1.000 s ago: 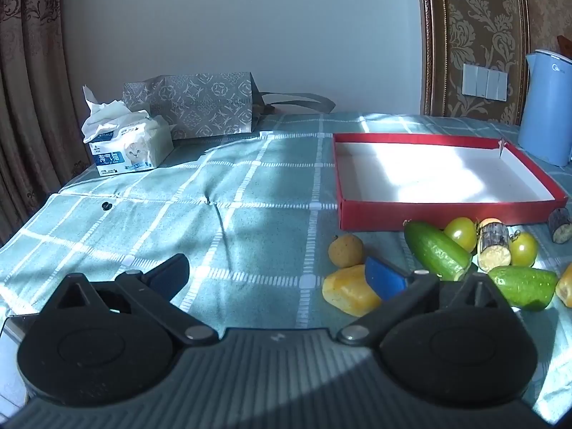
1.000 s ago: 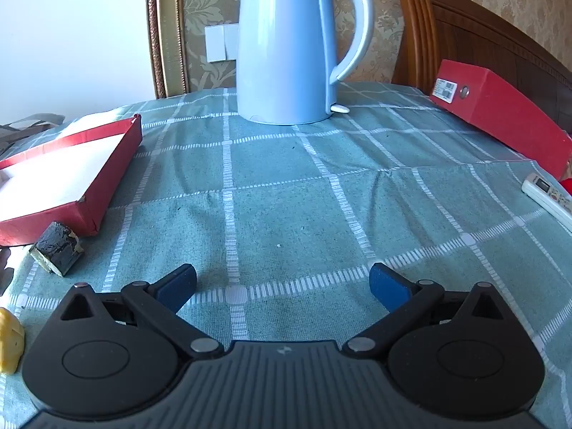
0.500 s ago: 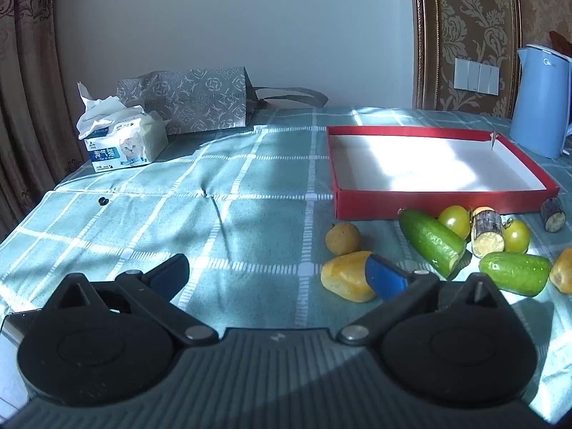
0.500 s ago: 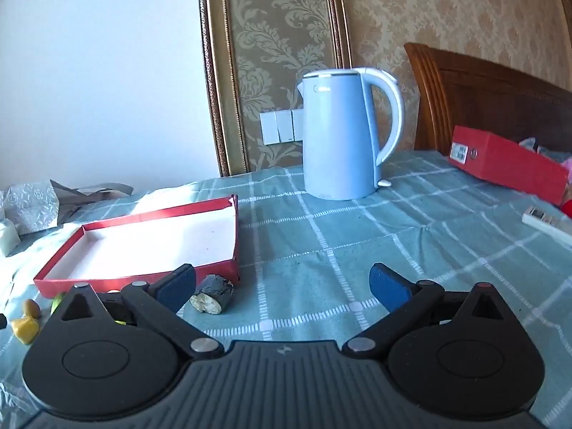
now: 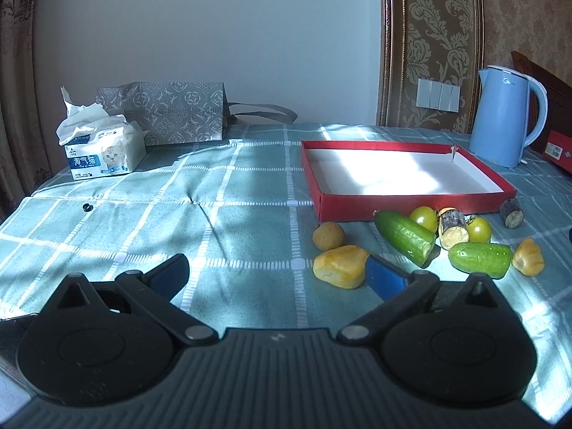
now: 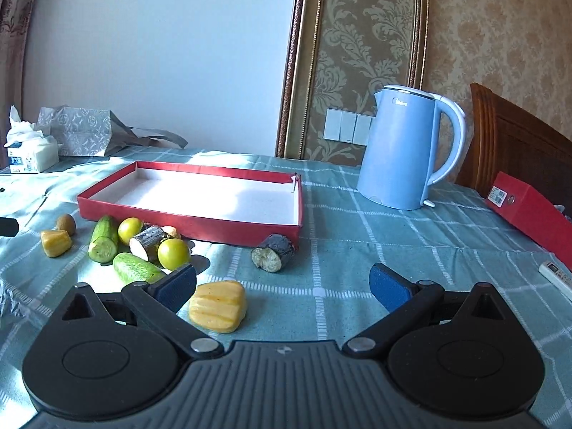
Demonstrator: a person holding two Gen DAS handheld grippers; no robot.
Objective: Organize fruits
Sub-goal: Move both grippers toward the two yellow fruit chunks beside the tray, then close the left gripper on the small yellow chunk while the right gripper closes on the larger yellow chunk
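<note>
Kettle beside tray, fruit scattered

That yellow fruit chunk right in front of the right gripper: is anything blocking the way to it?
Nothing visible does. The yellow chunk lies on bare tablecloth just ahead of the open right gripper, next to its left finger. The nearest other piece, a green cucumber piece, lies off to the left.

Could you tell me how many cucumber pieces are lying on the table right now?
2. One cucumber piece lies just in front of the red tray; the other cucumber piece lies nearer the right gripper's fingers. None looks hidden.
</note>
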